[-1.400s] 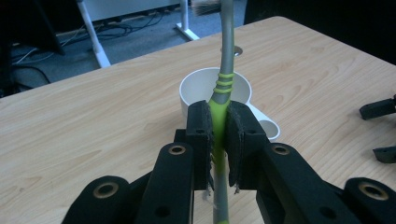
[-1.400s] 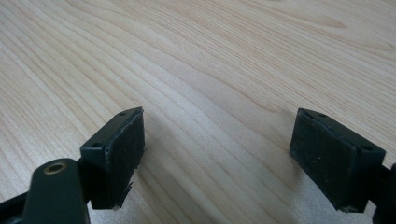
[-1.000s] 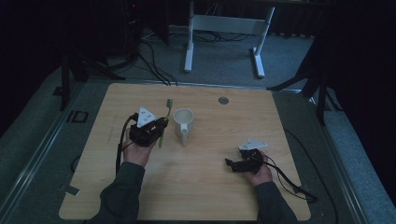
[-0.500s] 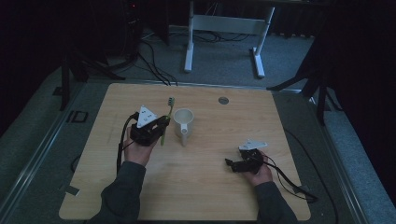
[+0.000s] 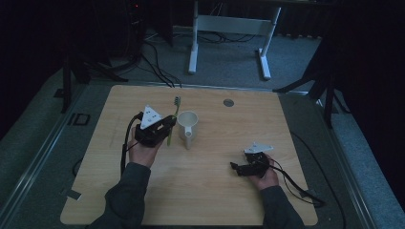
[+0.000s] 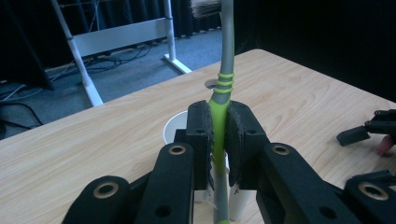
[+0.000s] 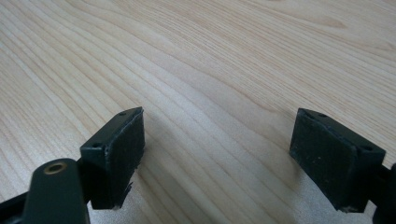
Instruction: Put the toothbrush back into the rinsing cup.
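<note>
Dim room, pale wood table (image 5: 215, 191): left gripper (image 5: 160, 131) is clamped on the green toothbrush (image 6: 219, 116) just left of the white cup (image 5: 187, 125) at frame centre, prob. to drop it in; right gripper (image 5: 246, 167) idles lower right w/ jaws apart.

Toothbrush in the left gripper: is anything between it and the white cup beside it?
Nothing visible. The left gripper is clamped on the toothbrush, and the cup sits right next to it with its mouth open. The right gripper rests apart.
</note>
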Motion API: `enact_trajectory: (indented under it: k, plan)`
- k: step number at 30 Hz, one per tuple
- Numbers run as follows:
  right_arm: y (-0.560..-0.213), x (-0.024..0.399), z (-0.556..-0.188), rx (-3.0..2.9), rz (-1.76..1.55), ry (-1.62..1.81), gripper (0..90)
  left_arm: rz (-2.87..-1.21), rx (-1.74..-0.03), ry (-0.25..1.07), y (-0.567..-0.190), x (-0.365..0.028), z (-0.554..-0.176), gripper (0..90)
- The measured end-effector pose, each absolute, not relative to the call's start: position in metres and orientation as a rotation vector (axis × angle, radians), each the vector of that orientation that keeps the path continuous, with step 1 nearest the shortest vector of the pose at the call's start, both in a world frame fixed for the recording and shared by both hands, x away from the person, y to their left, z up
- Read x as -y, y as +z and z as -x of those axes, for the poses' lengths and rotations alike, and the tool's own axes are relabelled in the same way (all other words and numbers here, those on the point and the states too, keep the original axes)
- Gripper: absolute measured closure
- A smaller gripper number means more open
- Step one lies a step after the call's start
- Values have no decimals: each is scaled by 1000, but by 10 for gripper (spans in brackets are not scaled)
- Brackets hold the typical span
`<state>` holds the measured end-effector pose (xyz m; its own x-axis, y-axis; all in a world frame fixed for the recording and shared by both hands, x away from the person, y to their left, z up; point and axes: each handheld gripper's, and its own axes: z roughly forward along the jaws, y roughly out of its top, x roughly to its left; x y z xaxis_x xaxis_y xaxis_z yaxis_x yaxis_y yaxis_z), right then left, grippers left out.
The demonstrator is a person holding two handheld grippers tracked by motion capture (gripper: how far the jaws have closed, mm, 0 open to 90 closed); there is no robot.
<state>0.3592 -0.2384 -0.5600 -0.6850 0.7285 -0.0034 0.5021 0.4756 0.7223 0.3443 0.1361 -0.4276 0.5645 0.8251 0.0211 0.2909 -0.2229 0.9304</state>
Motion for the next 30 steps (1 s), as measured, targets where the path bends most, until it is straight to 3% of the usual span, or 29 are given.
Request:
enact_trajectory:
  k: [30]
  plan:
    - [-560, 238, -359, -2415, -1042, 1030, 176, -1693, -855, 698, -425, -130, -347, 809]
